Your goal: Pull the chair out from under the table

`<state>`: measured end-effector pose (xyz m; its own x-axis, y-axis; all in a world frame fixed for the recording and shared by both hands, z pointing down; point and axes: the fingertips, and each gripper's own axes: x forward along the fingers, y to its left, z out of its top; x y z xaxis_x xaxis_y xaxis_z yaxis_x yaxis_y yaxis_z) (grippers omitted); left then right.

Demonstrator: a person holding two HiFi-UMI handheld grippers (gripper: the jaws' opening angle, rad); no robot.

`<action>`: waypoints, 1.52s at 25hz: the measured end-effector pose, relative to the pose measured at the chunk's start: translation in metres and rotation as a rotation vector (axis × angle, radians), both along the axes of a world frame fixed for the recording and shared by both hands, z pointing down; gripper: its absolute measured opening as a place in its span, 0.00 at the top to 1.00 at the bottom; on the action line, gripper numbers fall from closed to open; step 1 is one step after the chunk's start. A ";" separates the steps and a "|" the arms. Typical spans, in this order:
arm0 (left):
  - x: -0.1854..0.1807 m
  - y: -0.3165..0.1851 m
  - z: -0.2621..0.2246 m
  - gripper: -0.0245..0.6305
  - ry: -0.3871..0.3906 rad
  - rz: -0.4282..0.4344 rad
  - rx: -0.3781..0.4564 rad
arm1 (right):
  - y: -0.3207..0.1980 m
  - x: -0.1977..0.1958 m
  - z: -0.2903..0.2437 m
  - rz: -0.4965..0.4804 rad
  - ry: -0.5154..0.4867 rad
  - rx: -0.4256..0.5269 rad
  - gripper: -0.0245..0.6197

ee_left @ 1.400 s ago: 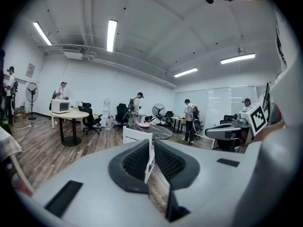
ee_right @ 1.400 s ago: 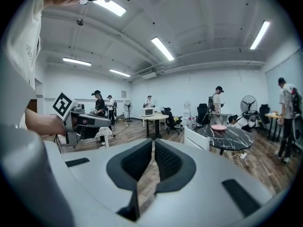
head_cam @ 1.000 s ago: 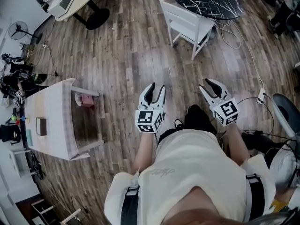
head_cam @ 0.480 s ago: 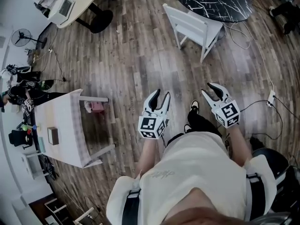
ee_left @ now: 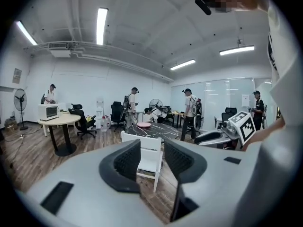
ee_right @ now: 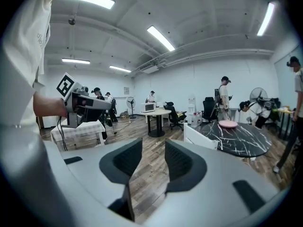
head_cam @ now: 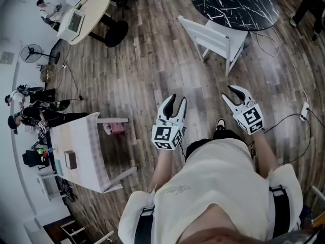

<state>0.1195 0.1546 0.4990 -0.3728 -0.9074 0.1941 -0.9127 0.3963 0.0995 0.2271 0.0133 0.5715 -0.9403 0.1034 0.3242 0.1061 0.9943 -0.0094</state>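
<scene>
Plainly the person is walking toward the job. Over the last second the small white table (head_cam: 84, 136) at the left has slid down and inward in the head view. The left gripper (head_cam: 177, 101) is carried in front of the body as before, its jaws apart and empty. Its own view looks between the pads (ee_left: 128, 162) straight at the white chair (ee_left: 150, 157), which is nearer now yet still well apart from it. That chair (head_cam: 216, 34) stands at the near rim of the black marble-patterned table (head_cam: 233, 4), backrest toward the person, seemingly tucked only partly under. It has not shifted against the table. The right gripper (head_cam: 228, 92) also rides ahead of the torso, jaws wide with only floor seen between them. So nothing is gripped and the pull has not begun. Only the approach has advanced, and I judge the backrest's top rail the likely place to take hold. As for writing, little can be read. Each gripper's cube (head_cam: 163, 136) bears a black-and-white square marker without letters. The pale shirt (head_cam: 213, 187) carries a faint script print too soft to make out. No brand shows on chair or tables.
</scene>
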 end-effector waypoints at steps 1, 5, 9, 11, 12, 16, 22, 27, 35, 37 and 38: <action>-0.003 -0.003 0.002 0.71 -0.002 -0.004 0.001 | -0.003 -0.003 0.001 0.002 -0.002 -0.006 0.73; -0.009 -0.004 0.017 0.71 0.031 -0.023 -0.010 | -0.009 -0.007 0.008 -0.001 0.021 -0.042 0.73; -0.022 -0.006 0.025 0.71 0.059 -0.051 0.001 | -0.020 -0.014 0.009 -0.020 0.052 -0.006 0.73; -0.028 -0.008 0.034 0.71 0.087 -0.056 -0.004 | -0.025 -0.018 0.011 -0.013 0.065 -0.004 0.73; -0.031 -0.009 0.038 0.71 0.097 -0.054 -0.009 | -0.027 -0.021 0.012 -0.005 0.067 -0.010 0.73; -0.054 -0.022 0.046 0.71 0.111 -0.025 -0.019 | -0.033 -0.040 0.020 0.025 0.080 -0.035 0.73; -0.105 -0.051 0.043 0.71 0.099 0.028 -0.012 | -0.047 -0.085 0.023 0.054 0.095 -0.033 0.73; -0.157 -0.068 0.035 0.71 0.087 0.057 -0.007 | -0.059 -0.138 0.009 0.071 0.095 -0.005 0.74; -0.236 -0.085 0.027 0.71 0.076 0.140 0.007 | -0.072 -0.218 -0.007 0.128 0.082 0.004 0.74; -0.253 -0.086 0.031 0.71 0.082 0.161 0.006 | -0.067 -0.232 -0.001 0.137 0.101 -0.004 0.74; -0.261 -0.088 0.032 0.71 0.084 0.171 0.008 | -0.065 -0.238 0.001 0.143 0.108 -0.005 0.74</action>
